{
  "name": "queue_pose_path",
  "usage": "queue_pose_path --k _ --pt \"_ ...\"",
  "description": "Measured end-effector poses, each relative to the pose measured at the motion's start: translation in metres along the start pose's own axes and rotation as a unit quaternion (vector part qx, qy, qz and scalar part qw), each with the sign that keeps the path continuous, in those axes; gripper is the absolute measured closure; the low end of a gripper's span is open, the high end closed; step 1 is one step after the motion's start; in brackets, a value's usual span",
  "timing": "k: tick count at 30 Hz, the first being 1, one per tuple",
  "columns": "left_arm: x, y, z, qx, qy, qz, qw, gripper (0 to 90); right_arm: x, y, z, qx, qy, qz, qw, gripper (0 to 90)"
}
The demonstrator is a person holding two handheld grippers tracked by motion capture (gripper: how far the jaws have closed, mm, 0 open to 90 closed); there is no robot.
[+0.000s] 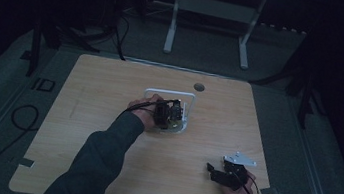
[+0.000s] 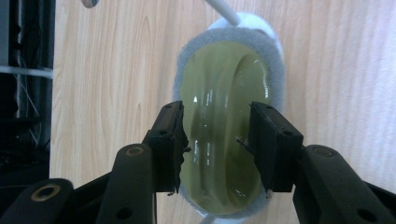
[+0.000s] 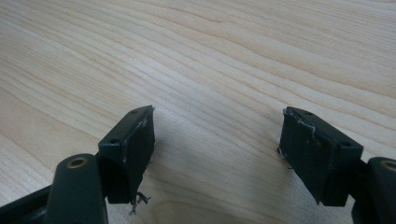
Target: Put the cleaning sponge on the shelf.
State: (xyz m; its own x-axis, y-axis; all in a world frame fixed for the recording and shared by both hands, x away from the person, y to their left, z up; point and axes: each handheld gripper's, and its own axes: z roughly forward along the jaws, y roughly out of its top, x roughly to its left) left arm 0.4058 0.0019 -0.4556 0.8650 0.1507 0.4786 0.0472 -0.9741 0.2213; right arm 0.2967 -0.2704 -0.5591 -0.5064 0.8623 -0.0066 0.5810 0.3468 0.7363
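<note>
My left claw [image 2: 215, 140] straddles the olive-green glossy oval pad with grey felt rim [image 2: 224, 84], jaws narrow, contact unclear; right claw [image 3: 217, 144] idles wide over the light wooden bench [image 3: 210, 56].

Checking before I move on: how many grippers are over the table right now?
2. The left gripper is at the table's middle, jaws astride a yellow-green pad. The right gripper sits near the front right edge, open over bare wood.

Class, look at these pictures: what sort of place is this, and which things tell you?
Probably a lab or recording room: a lone wooden table on grey floor, cables trailing beside it, and a white metal stand behind.
</note>
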Motion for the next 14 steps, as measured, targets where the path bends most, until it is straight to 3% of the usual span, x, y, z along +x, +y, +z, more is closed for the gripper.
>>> queue_pose_path --k 8,14 --pt "-0.002 -0.005 -0.023 -0.027 -0.012 -0.018 0.9994 57.8 0.0 0.0 0.0 0.0 0.0 0.0 1.0 26.0" --pt "-0.002 -0.013 -0.048 -0.063 -0.008 -0.041 0.9972 58.9 0.0 0.0 0.0 -0.001 0.0 -0.001 1.0 26.0"
